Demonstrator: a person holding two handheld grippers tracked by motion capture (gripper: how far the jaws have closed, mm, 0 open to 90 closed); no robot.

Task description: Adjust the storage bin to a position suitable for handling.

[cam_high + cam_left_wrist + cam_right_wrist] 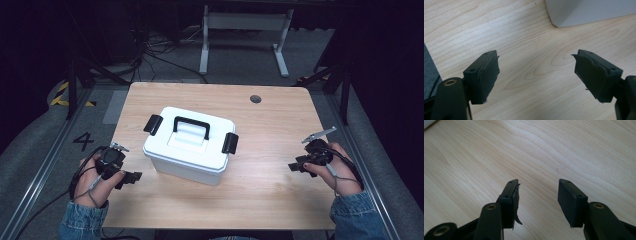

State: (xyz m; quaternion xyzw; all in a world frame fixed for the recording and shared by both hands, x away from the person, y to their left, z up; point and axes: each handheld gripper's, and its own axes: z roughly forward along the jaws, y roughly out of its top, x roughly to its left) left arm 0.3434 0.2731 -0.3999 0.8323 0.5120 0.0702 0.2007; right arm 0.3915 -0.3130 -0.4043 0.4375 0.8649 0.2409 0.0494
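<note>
A white lidded box (pixel 190 145) with a black carry handle (pixel 191 127) and two black side latches sits in the middle of the wooden table (pixel 270 125). My left gripper (pixel 131 178) rests at the front left of the table, pointing toward the box, open with nothing between its jaws. In the left gripper view the gripper (pixel 536 72) stands wide over bare wood, with a corner of the white box (pixel 584 11) ahead. My right gripper (pixel 295 167) is at the right, aimed toward the box, and in the right gripper view the gripper (pixel 537 195) is open and empty.
A small dark round hole (pixel 255 98) lies near the table's far edge. Beyond the table a white metal frame (pixel 244 30) stands on the floor among cables. Metal rails run along both sides of the table.
</note>
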